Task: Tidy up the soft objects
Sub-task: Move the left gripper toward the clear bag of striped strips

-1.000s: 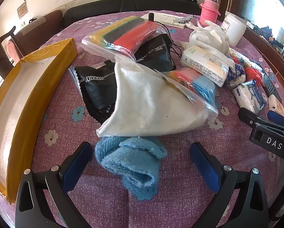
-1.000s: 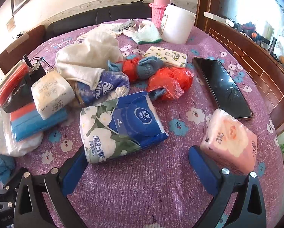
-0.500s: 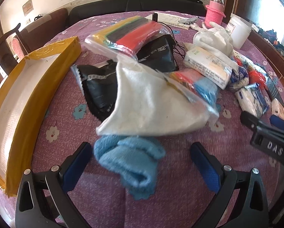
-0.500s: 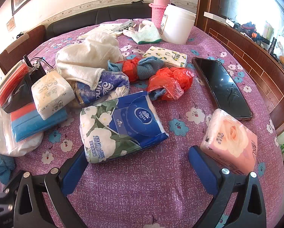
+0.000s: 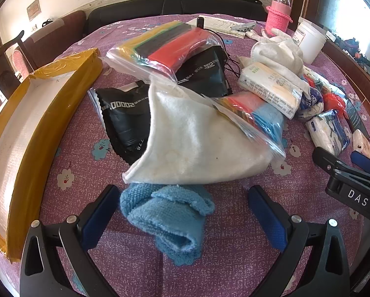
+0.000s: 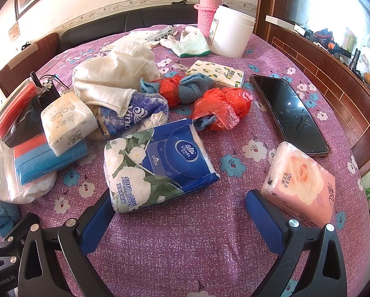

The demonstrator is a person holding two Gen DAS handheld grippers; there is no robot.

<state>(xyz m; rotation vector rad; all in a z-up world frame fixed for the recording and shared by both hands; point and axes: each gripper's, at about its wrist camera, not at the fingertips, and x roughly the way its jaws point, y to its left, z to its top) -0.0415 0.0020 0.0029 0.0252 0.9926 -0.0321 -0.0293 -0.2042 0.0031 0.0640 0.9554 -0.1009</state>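
Your left gripper (image 5: 182, 212) is spread wide and holds nothing; the crumpled blue cloth (image 5: 167, 215) lies on the tablecloth between its fingers. Your right gripper (image 6: 177, 212) is equally wide and empty, with the blue tissue pack (image 6: 157, 163) just ahead of its left finger and the pink tissue pack (image 6: 301, 183) touching the right one. The yellow-edged box (image 5: 19, 133) sits to the left.

Risks: closing on the cloth may also pinch the white fleece (image 5: 197, 143), whose edge overlaps it, and drag the bagged items resting on top. Cloth folds may slip if gripped shallowly. Keep both grippers apart; they stand near each other.
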